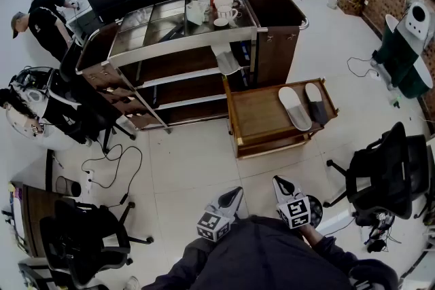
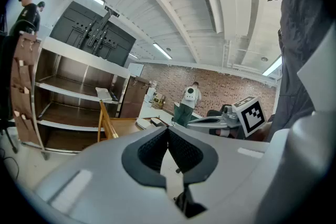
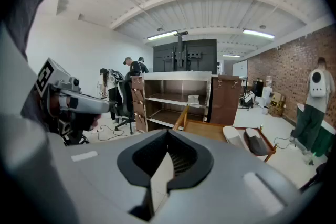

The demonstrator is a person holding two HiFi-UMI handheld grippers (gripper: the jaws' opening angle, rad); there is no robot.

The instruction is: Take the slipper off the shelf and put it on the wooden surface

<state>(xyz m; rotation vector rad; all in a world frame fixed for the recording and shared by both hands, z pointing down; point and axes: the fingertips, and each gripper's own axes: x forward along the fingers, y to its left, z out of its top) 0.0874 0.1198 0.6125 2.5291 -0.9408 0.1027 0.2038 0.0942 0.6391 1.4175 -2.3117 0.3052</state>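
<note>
A white slipper [image 1: 225, 59] lies on the middle board of the metal shelf [image 1: 178, 44], hanging over its front edge; the same slipper [image 3: 194, 98] shows far ahead in the right gripper view. On the low wooden surface [image 1: 258, 119] beside the shelf lie a white slipper [image 1: 294, 107] and a dark one [image 1: 316, 102]. Both grippers are held close to the person's body, well short of the shelf. My left gripper [image 1: 233, 197] is shut with nothing in it, and so is my right gripper [image 1: 280, 184].
Cups and a jug [image 1: 219, 9] stand on the shelf's top. A brown cabinet [image 1: 275, 34] adjoins the shelf. Office chairs [image 1: 384, 176] [image 1: 85, 234] flank the floor, with cables [image 1: 109, 166] at the left. People [image 1: 41, 17] stand at the far left.
</note>
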